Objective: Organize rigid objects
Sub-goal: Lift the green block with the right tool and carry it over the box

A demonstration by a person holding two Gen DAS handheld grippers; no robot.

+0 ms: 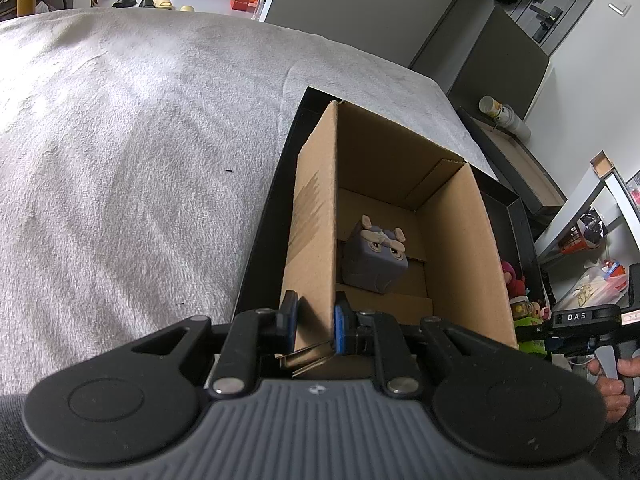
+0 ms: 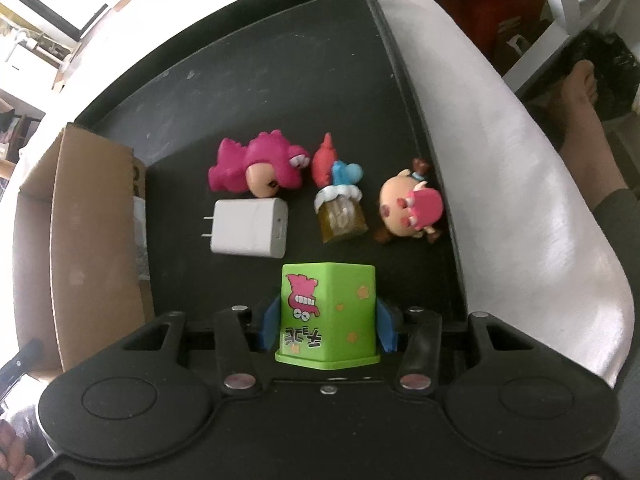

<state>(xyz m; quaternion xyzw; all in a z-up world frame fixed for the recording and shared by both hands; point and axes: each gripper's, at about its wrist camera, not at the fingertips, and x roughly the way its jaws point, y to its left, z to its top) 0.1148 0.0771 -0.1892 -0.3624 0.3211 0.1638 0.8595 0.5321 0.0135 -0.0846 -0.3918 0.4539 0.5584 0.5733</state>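
Note:
My left gripper [image 1: 314, 326] is shut on the near left wall of an open cardboard box [image 1: 316, 216], one pad outside and one inside. A grey-purple cube figure [image 1: 374, 258] lies inside the box. The box stands in a black tray [image 1: 264, 216]. My right gripper [image 2: 326, 324] is shut on a green cube toy [image 2: 328, 312] above the tray floor [image 2: 256, 92]. Ahead of it lie a white charger [image 2: 250, 228], a pink dinosaur figure [image 2: 260, 166], a red-and-blue figure on a yellow base [image 2: 338, 196] and a pink-masked doll head [image 2: 410, 208].
The tray sits on a grey-white blanket [image 1: 120, 152]. The cardboard box [image 2: 92, 240] stands at the tray's left in the right wrist view. Shelves with clutter [image 1: 592, 240] and a dark cabinet [image 1: 492, 56] stand to the right.

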